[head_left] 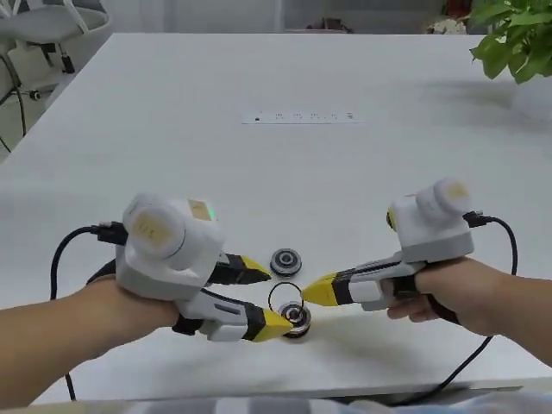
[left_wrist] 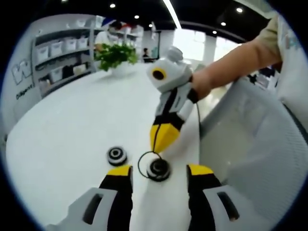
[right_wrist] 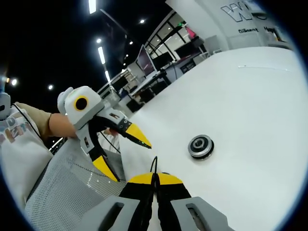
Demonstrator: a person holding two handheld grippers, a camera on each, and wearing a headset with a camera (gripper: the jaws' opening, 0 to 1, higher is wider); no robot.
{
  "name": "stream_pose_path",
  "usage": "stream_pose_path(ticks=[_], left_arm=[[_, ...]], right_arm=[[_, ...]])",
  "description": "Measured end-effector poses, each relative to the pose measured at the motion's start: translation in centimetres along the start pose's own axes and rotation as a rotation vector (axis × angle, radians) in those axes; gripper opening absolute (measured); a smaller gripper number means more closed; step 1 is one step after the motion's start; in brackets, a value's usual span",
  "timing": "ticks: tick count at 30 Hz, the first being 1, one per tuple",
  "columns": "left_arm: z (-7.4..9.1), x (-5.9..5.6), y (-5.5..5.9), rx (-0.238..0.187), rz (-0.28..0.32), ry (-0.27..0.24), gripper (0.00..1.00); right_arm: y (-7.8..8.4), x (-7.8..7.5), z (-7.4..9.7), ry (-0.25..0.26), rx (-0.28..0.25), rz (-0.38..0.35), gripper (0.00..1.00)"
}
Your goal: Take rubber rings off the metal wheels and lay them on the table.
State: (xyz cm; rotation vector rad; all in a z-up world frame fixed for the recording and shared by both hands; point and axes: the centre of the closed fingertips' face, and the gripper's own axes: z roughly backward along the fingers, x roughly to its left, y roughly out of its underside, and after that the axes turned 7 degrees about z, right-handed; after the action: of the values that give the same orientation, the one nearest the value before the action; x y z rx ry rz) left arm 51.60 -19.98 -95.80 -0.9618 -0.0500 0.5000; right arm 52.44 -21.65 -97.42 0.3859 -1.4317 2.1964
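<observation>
Two small metal wheels lie on the white table (head_left: pixel 259 172). The near wheel (head_left: pixel 296 318) (left_wrist: pixel 158 169) sits between the spread jaws of my left gripper (head_left: pixel 267 297) (left_wrist: pixel 160 170), which is open and not touching it. My right gripper (head_left: pixel 319 291) (right_wrist: pixel 154 179) is shut on a thin black rubber ring (head_left: pixel 271 297) (left_wrist: pixel 138 166) (right_wrist: pixel 154 163). The ring hangs as a loop from the yellow tips down to the near wheel; I cannot tell whether it is still hooked on. The far wheel (head_left: pixel 285 261) (left_wrist: pixel 116 155) (right_wrist: pixel 200 146) still wears its dark ring. The left gripper (right_wrist: pixel 120 151) faces the right one.
A flat white strip (head_left: pixel 302 116) lies at the table's middle back. A leafy plant (head_left: pixel 517 39) stands at the far right, an office chair (head_left: pixel 43 26) beyond the far left corner. Black cables (head_left: pixel 60 259) trail from both grippers. The table's near edge (head_left: pixel 259 395) runs just below the wheels.
</observation>
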Motion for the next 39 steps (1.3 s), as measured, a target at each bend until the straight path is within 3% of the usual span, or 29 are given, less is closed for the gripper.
stream_pose_path(ticks=[5,11,22,30,39], left_arm=[[1.8,0.7,0.0,-0.025,-0.006,-0.042,0.51],[3.6,0.7,-0.1,-0.063,0.017,-0.057,0.52],[6.0,1.9,1.4,-0.080,0.069,-0.118,0.53],[6.7,2.3,1.8,-0.093,0.093,-0.144,0.53],[6.9,2.4,2.2,-0.093,0.104,-0.151,0.53]], right_arm=[[-0.9,0.0,-0.5,-0.007,-0.007,-0.006,0.00],[-1.3,0.1,-1.4,-0.018,0.003,0.000,0.00],[-1.8,0.2,-3.7,-0.033,0.033,0.024,0.00],[-1.5,0.3,-5.2,-0.037,0.064,0.032,0.00],[-0.7,-0.5,-6.1,0.004,0.102,0.039,0.00]])
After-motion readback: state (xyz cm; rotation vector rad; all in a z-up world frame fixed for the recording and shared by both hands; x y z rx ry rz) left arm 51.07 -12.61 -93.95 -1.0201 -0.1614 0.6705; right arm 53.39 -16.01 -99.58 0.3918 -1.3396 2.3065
